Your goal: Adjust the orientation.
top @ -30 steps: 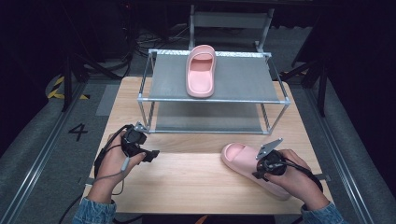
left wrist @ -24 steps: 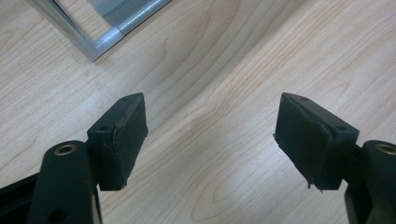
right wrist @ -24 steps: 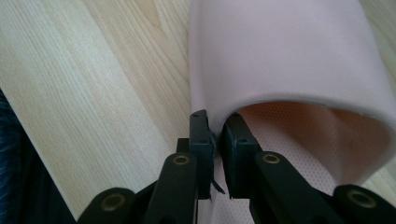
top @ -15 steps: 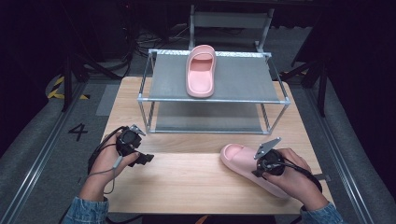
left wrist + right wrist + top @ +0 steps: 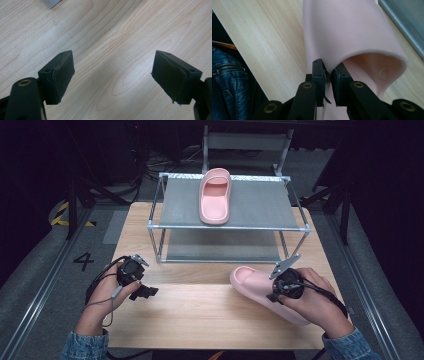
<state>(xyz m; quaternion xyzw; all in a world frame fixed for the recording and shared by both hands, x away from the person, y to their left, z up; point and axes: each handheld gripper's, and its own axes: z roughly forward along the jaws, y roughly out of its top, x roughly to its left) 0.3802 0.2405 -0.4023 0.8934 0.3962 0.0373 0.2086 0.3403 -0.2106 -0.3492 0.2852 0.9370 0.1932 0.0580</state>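
Your workspace: a pale wooden table (image 5: 200, 320) in a dark room.
Around the table you see grey floor (image 5: 30, 290); left of it sit a painted number 4 (image 5: 83, 261) and yellow-black hazard tape (image 5: 62, 215), while behind it cables (image 5: 165, 162) trail in shadow.
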